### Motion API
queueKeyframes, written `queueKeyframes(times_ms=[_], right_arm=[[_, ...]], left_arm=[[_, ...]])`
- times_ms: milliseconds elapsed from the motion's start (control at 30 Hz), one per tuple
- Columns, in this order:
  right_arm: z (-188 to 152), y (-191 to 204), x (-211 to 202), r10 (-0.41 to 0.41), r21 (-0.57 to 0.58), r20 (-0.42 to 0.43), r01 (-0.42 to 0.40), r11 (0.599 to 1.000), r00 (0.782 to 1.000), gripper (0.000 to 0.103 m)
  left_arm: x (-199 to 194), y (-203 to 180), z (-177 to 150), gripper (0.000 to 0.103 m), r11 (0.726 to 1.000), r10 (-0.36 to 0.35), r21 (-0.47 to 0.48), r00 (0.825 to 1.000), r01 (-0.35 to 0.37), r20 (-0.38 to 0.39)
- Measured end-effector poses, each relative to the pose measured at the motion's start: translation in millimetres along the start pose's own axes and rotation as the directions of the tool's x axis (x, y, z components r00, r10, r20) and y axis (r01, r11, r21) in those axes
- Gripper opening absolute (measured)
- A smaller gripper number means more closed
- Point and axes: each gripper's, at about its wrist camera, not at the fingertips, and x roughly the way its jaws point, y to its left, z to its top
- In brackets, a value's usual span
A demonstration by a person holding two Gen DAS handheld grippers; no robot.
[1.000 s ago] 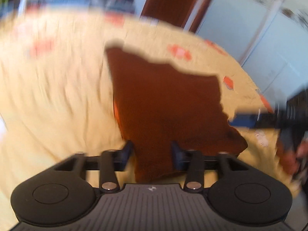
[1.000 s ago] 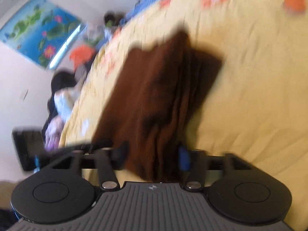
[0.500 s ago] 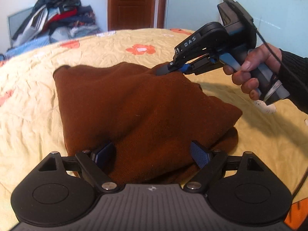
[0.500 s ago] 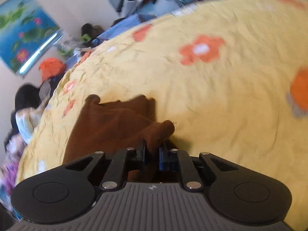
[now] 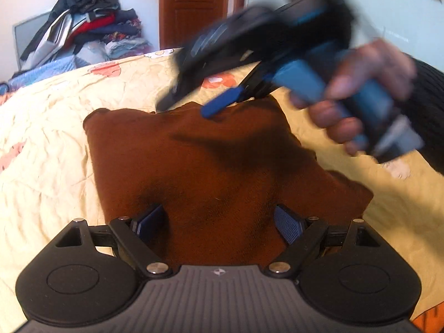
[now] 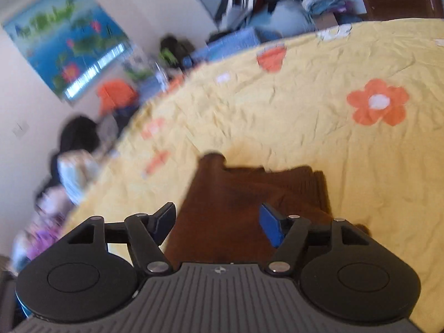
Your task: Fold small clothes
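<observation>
A folded brown knit garment [image 5: 211, 166] lies on the yellow flowered bedspread [image 5: 47, 144]. My left gripper [image 5: 219, 222] is open, its blue pads astride the garment's near edge without pinching it. My right gripper [image 6: 219, 222] is open just above the garment's far edge [image 6: 249, 194]. It also shows in the left wrist view [image 5: 194, 105], blurred, held in a hand over the garment's far side, empty.
A pile of clothes [image 5: 83, 27] sits beyond the bed's far edge beside a brown door [image 5: 194, 8]. In the right wrist view a poster [image 6: 66, 41] hangs on the wall, with a seated person [image 6: 75, 161] at the bedside.
My right gripper has opened and let go of the garment's far edge, then lifted off it. My left gripper has stayed open at the near edge.
</observation>
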Motion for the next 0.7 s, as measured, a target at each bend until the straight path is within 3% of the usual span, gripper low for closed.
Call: queueKeyframes(times_ms=[33,67,133,167,233,300,400,500,567,633,700], right_arm=[[0.3,-8.3,10.5,-0.031,0.013,-0.03,0.031,0.999,0.999,0.067],[0.0,-20.1,17.1,-0.011,0.044,-0.051,0.014,0.999,0.999,0.066],[-0.8,-37.8,9.7,0.042,0.127,-0.029,-0.038,0.991,0.999,0.059],[2.1,-39.7,2.5,0.027,0.154,-0.023,-0.023,0.988,0.999,0.052],[4.8,-28.9,-16.8,-0.006,0.124,0.052,-0.001,0.992,0.999,0.054],[6.9,-13.4,-28.6,0.061,0.093,0.092,-0.069,0.993,0.994,0.058],[8.8,11.1,-12.2,0.125,0.032,0.037,-0.126,0.992,0.991,0.07],[4.6,14.5,33.0,0.037,0.007,-0.092,-0.037,0.999,0.995,0.07],[-1.7,5.4,43.2,0.058,-0.023,-0.042,-0.059,0.998,0.997,0.067],[4.4,-1.4,39.9,0.074,0.056,-0.055,-0.071,0.996,0.996,0.065],[9.0,3.2,31.0,0.035,0.061,-0.053,-0.032,0.998,0.998,0.06]], left_arm=[[0.6,-1.3,-0.3,0.087,1.0,0.002,0.003,1.0,-0.002,-0.001],[1.1,-1.9,-0.3,0.087,1.0,0.001,0.003,1.0,-0.001,-0.001],[1.3,0.2,-1.4,0.087,1.0,-0.009,-0.005,1.0,0.009,0.006],[1.5,2.3,-1.4,0.087,1.0,-0.015,-0.008,1.0,0.015,0.009],[2.1,4.0,-1.5,0.087,1.0,-0.022,-0.012,1.0,0.022,0.013],[2.5,4.2,-1.9,0.088,1.0,-0.024,-0.014,1.0,0.025,0.017],[2.4,2.1,-3.1,0.088,1.0,-0.02,-0.008,1.0,0.02,0.016],[0.8,2.3,-2.9,0.088,1.0,-0.022,-0.012,1.0,0.022,0.015],[0.5,2.3,-3.5,0.088,1.0,-0.021,-0.013,1.0,0.021,0.016],[0.7,2.6,-3.8,0.088,1.0,-0.02,-0.013,1.0,0.02,0.018],[1.6,2.3,-4.2,0.088,1.0,-0.019,-0.009,1.0,0.019,0.021]])
